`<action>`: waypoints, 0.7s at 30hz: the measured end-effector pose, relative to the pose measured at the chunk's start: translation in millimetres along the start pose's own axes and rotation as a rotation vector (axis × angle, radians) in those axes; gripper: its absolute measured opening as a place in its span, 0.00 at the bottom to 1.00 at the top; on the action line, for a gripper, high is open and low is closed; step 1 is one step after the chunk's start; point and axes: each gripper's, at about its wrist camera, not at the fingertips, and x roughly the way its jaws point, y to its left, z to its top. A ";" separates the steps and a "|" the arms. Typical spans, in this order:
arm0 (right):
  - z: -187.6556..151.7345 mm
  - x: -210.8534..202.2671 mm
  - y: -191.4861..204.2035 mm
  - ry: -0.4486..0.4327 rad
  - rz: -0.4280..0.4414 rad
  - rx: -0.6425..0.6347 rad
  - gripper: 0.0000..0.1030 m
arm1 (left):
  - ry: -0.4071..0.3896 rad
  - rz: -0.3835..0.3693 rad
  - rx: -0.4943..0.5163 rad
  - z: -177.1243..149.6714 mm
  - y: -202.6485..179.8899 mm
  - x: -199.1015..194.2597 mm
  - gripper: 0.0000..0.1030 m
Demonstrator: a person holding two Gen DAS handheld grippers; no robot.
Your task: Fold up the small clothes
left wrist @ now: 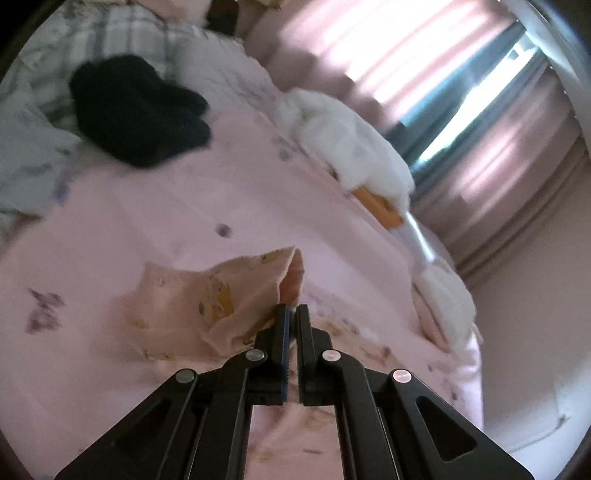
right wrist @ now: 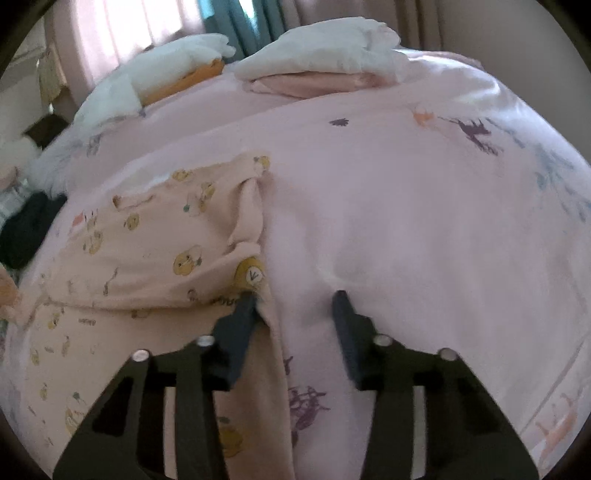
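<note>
A small peach garment [left wrist: 221,295] printed with yellow cartoon figures lies on the pink bedsheet [left wrist: 184,192]. My left gripper [left wrist: 293,308] is shut on one edge of it, and the cloth stands up in a fold just past the fingertips. In the right wrist view the same garment [right wrist: 155,251] lies partly folded over itself at the left. My right gripper [right wrist: 295,297] is open low over the sheet [right wrist: 406,221]. Its left finger [right wrist: 240,325] touches the garment's right edge, and a strip of that edge runs down between the fingers.
A black garment [left wrist: 136,110] lies at the far left of the bed near plaid fabric [left wrist: 122,29]. White folded clothes [right wrist: 325,55] over a pink piece sit at the far edge, with more white cloth and an orange item [left wrist: 380,206]. Curtains [left wrist: 443,74] hang beyond the bed.
</note>
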 end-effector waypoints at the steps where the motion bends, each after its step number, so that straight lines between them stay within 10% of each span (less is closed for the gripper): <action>1: -0.2 -0.5 -3.4 -0.002 0.023 0.016 0.31 | 0.004 -0.004 0.004 -2.6 -6.8 1.8 0.00; 13: -2.3 -0.3 2.0 0.010 0.113 0.016 0.49 | 0.099 -0.125 0.150 -46.6 -109.4 40.8 0.00; 21: -1.7 2.1 -9.9 0.021 0.181 0.082 0.49 | 0.182 0.137 0.409 -87.1 -105.3 71.0 0.03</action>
